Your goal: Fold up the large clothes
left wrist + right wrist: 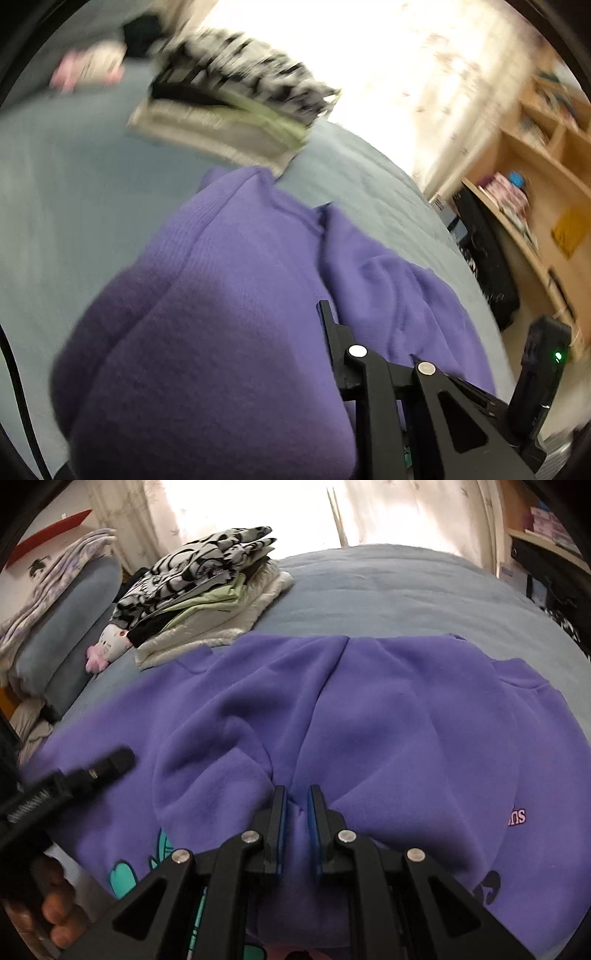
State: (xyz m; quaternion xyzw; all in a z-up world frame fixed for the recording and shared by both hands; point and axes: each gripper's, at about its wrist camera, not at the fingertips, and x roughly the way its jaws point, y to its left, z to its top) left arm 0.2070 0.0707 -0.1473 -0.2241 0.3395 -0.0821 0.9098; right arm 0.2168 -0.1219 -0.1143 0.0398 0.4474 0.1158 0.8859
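Observation:
A large purple sweatshirt (pixel 369 701) lies spread on the blue-grey bed cover (pixel 388 587), with teal and pink print near its close edge. My right gripper (pixel 297 805) is shut on a raised fold of it, pinched between the blue pads. In the left wrist view the same sweatshirt (pixel 229 295) bulges up close to the camera. It drapes over my left gripper (pixel 316 314), hiding one finger. The other finger (pixel 328 325) presses against the cloth. In the right wrist view the left gripper's black tip (pixel 114 762) sits over the sweatshirt's left part, with a hand (pixel 55 904) behind it.
A stack of folded clothes (pixel 207 590) with a black-and-white top sits at the far left of the bed, also blurred in the left wrist view (pixel 236 99). A plush toy (pixel 107 650) and grey pillow (pixel 74 627) lie beside it. Wooden shelves (pixel 535 192) stand right of the bed.

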